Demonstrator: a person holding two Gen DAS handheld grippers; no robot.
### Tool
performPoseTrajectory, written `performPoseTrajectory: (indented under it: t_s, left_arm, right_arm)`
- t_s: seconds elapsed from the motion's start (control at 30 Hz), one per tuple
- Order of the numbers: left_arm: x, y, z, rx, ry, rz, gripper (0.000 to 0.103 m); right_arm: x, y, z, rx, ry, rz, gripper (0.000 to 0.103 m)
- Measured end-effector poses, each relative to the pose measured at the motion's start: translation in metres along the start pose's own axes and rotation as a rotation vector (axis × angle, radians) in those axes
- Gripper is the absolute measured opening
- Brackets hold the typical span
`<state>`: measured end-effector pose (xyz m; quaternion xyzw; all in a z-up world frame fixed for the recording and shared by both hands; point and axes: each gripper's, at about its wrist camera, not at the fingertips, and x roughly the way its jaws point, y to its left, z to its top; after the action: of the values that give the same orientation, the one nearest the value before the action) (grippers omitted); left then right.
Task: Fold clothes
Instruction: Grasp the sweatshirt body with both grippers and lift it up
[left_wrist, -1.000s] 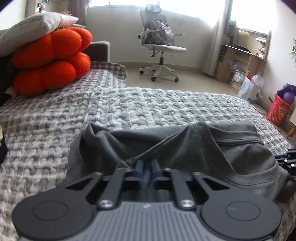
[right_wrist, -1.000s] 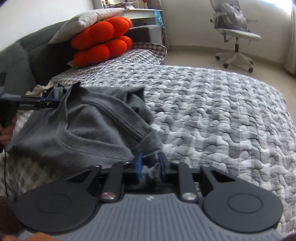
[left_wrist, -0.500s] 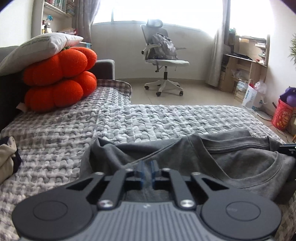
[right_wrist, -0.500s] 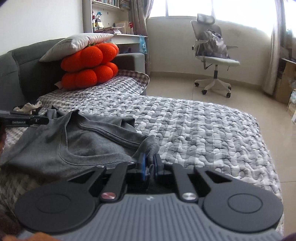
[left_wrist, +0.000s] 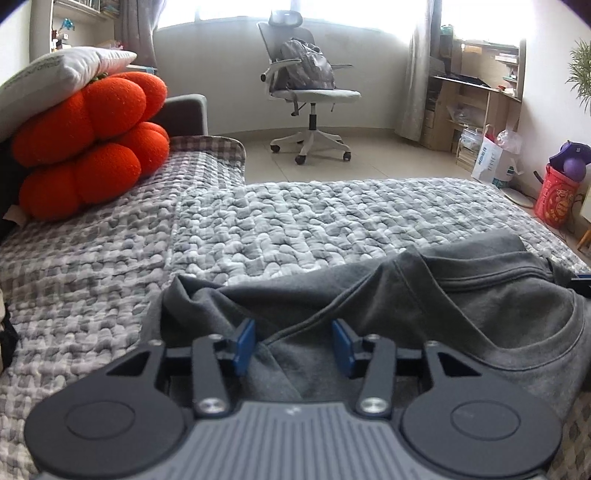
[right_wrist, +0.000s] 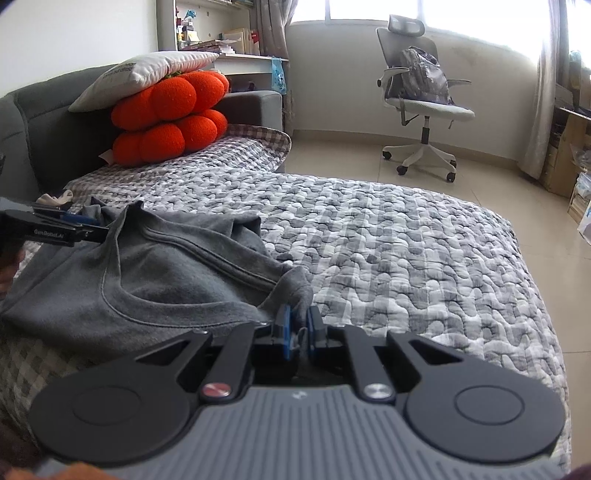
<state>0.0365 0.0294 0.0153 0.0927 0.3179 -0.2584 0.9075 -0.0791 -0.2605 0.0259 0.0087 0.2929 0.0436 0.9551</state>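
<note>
Right now the left gripper is letting go: its jaws are opening, the blue pads standing clear of the cloth, with a seam ridge of the shirt still running between them but no longer pinched. That release looks deliberate, since the shirt is already lying on the bed and this corner seems to need no more carrying. The right gripper is doing the opposite, its pads nearly together and clamping a small bunch of grey fabric at the shirt's near edge, probably to keep that side anchored while the left one frees itself. Across the cloth, the left gripper is sitting at the shirt's far corner by the neckline. The shirt itself is looking plain dark grey, soft and heavy-ish, with a ribbed round collar facing up, and it is bunching in loose ridges rather than lying flat. It is resting on the near part of the quilt, well apart from the orange cushion at the sofa end.
</note>
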Motion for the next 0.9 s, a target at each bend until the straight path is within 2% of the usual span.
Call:
performPoseTrajectory:
  t_s: [0.07, 0.13, 0.17, 0.23, 0.33, 0.5, 0.6, 0.77, 0.9]
  left_arm:
    - [-0.002, 0.000, -0.001, 0.000, 0.006, -0.013, 0.044]
    - [-0.005, 0.000, -0.003, -0.003, 0.007, -0.018, 0.029]
    - [-0.007, -0.001, -0.005, -0.005, 0.007, -0.019, 0.026]
    - [-0.013, -0.002, -0.011, -0.015, 0.003, -0.023, 0.013]
    - [-0.024, -0.003, -0.020, -0.045, -0.019, -0.027, 0.007]
    - [-0.050, -0.009, -0.029, -0.072, -0.094, -0.004, 0.005]
    - [-0.075, -0.014, -0.027, -0.077, -0.152, 0.016, 0.005]
    - [-0.110, -0.021, -0.014, -0.070, -0.239, 0.061, 0.005]
    - [-0.136, -0.024, 0.004, -0.081, -0.309, 0.107, 0.004]
  right_arm:
    - [-0.001, 0.001, -0.001, -0.004, -0.007, -0.008, 0.011]
    - [-0.003, 0.002, -0.001, -0.004, -0.019, -0.018, 0.011]
    - [-0.005, 0.003, -0.001, -0.002, -0.026, -0.022, 0.011]
    - [-0.010, 0.003, -0.001, 0.007, -0.041, -0.031, 0.011]
    - [-0.021, 0.005, -0.001, 0.024, -0.070, -0.041, 0.011]
    - [-0.040, 0.008, -0.001, 0.024, -0.124, -0.068, 0.010]
    - [-0.052, 0.008, 0.003, 0.027, -0.157, -0.095, 0.005]
    - [-0.072, 0.001, 0.010, 0.073, -0.199, -0.111, 0.004]
    - [-0.082, 0.005, 0.019, 0.057, -0.227, -0.123, 0.004]
